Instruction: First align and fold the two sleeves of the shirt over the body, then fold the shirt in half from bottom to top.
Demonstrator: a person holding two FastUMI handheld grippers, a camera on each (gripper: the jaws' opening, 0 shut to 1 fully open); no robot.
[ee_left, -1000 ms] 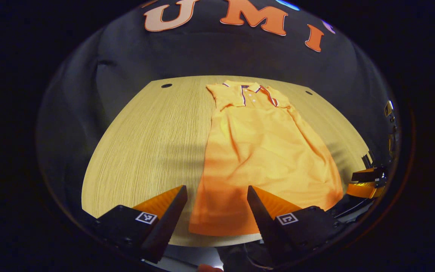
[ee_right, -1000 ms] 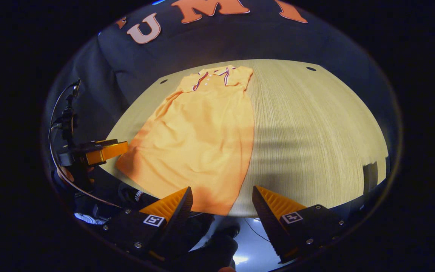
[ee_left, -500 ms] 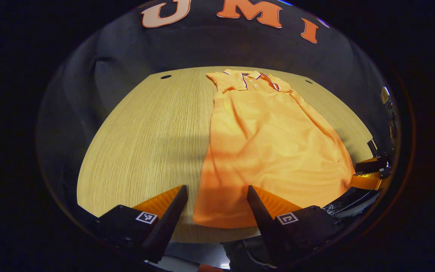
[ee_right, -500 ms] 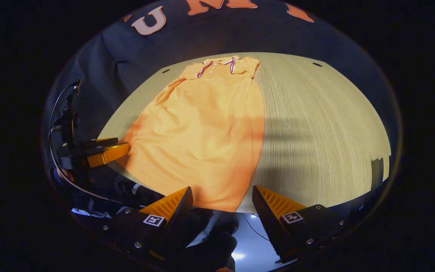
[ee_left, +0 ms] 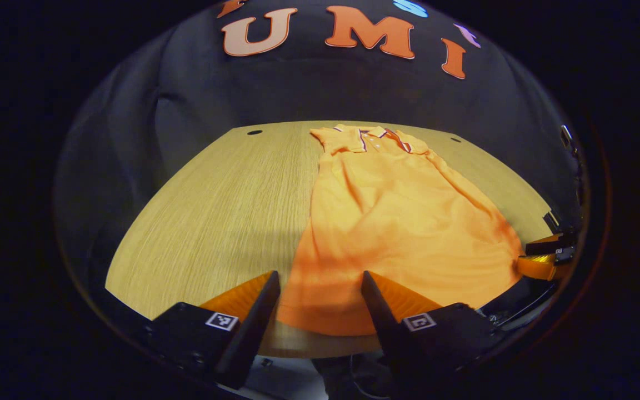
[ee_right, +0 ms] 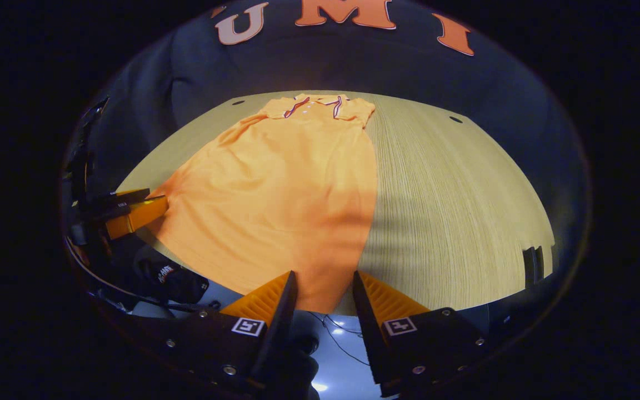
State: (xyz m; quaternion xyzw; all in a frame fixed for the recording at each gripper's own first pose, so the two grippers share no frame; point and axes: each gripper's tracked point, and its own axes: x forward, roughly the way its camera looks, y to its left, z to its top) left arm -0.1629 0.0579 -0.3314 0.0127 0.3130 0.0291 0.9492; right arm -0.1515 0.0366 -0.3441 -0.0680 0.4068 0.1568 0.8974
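Right gripper view: the right gripper (ee_right: 323,291) has narrowed its fingers around the hem corner of the orange polo shirt (ee_right: 281,189), lying sleeves-folded on the wooden surface (ee_right: 453,211). The left gripper (ee_left: 320,294) stays half open over the opposite hem corner, holding nothing. The bottom-to-top fold appears imminent.

This is a staged recording booth, not a lived-in room. A black cloth wall (ee_left: 320,89) hangs in loose folds right behind a pale wood-grain table (ee_left: 214,222), closing it in on the far side and curving round both ends. Small round holes (ee_left: 254,132) are set in the table near its far corners. Below the table's near edge, thin cables (ee_right: 331,328) lie on a pale glossy floor (ee_right: 348,355).
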